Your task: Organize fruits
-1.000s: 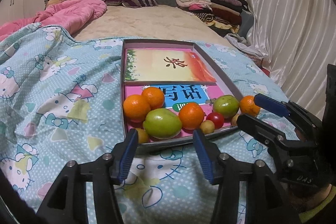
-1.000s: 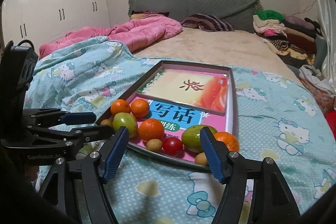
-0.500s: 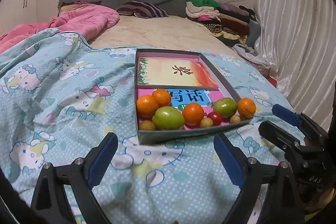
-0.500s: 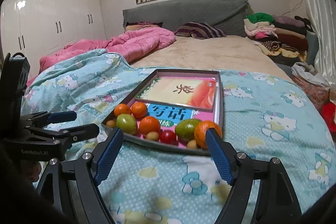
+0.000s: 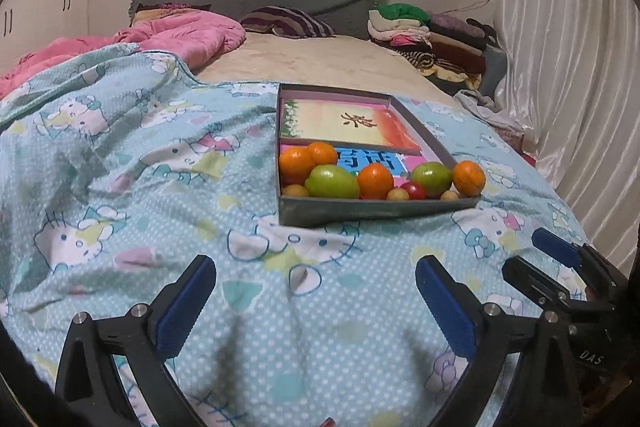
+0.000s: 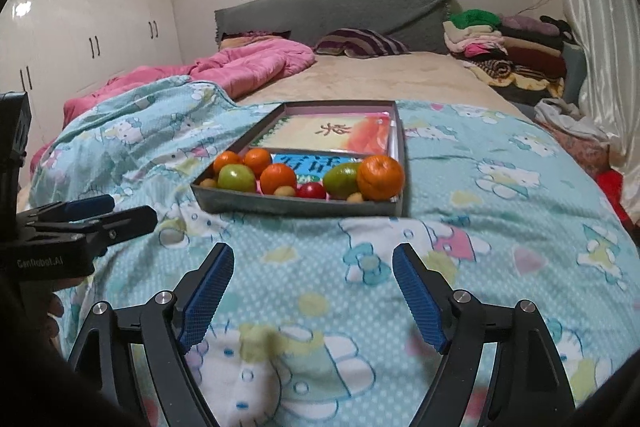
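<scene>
A shallow grey box [image 5: 376, 211] sits on a bed covered by a light-blue cartoon-cat blanket [image 5: 120, 187]. Two books lie flat inside it: a yellow-and-orange one [image 5: 344, 125] at the far end and a pink-and-blue one [image 5: 372, 159] nearer. The fruits crowd the near end of the box, on the pink-and-blue book and against the near wall. At the left are two oranges [image 5: 297, 163] touching each other, with a large green fruit [image 5: 331, 182] just in front of them and a small yellow fruit [image 5: 295, 191] in the near left corner. A third orange [image 5: 375, 181] sits in the middle, then a small yellow fruit [image 5: 397, 194], a red cherry tomato [image 5: 414, 190] and a second green fruit [image 5: 432, 178]. A fourth orange [image 5: 469, 178] rests in the near right corner.

The left gripper [image 5: 316, 303] hangs over the blanket on the near side of the box, apart from it; its jaws have just been opening and stand spread wide with nothing between them. The right gripper [image 6: 314, 295] is also over the blanket near the box, jaws spread and empty, having widened a moment back. Each shows at the edge of the other's view.

Farther back lie a pink quilt [image 6: 248, 67], a striped pillow [image 6: 360, 43] and a pile of folded clothes [image 6: 504, 43] by the grey headboard [image 6: 332, 11].
</scene>
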`<state>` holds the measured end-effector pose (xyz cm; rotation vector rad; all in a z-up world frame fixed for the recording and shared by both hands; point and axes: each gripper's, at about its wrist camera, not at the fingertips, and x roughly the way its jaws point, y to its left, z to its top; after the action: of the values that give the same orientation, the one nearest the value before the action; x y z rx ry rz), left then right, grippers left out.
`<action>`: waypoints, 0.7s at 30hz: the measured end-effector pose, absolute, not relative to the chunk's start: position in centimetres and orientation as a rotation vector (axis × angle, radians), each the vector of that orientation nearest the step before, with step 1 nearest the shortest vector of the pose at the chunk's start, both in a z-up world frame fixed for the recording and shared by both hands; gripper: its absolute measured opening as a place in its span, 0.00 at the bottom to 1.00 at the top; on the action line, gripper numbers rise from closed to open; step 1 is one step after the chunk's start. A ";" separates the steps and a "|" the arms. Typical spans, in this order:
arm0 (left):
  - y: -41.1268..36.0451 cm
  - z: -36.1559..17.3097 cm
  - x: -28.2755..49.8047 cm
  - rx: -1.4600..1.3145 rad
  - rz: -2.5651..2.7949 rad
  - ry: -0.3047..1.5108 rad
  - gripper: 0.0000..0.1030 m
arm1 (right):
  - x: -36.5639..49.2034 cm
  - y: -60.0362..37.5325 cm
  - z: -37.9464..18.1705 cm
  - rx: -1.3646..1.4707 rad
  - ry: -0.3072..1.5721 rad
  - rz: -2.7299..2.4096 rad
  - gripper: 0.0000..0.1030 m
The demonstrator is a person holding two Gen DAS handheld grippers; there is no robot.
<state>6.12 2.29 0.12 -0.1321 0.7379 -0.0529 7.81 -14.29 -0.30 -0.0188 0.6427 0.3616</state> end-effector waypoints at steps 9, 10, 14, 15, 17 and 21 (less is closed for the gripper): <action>1.9 -2.1 3.5 -0.122 -0.044 0.791 0.98 | 5.1 -14.6 -1.9 -0.012 0.662 0.338 0.80; 1.9 -2.3 3.3 -0.120 -0.042 0.795 0.98 | 4.8 -14.4 -2.1 -0.013 0.663 0.342 0.80; 2.0 -2.6 2.7 -0.129 -0.035 0.788 0.98 | 4.1 -13.9 -2.5 -0.018 0.662 0.351 0.80; 2.1 -2.6 2.6 -0.131 -0.031 0.783 0.98 | 3.9 -13.8 -2.5 -0.019 0.656 0.349 0.80; 2.1 -2.6 2.4 -0.139 -0.030 0.783 0.98 | 3.7 -13.8 -2.4 -0.017 0.641 0.343 0.80; 2.0 -2.4 2.2 -0.137 -0.026 0.777 0.98 | 3.4 -14.0 -2.3 -0.007 0.636 0.336 0.80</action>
<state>2.15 1.96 -2.40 -0.1365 0.7773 -0.0257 3.42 -13.97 -2.33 -0.0069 0.6364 0.3362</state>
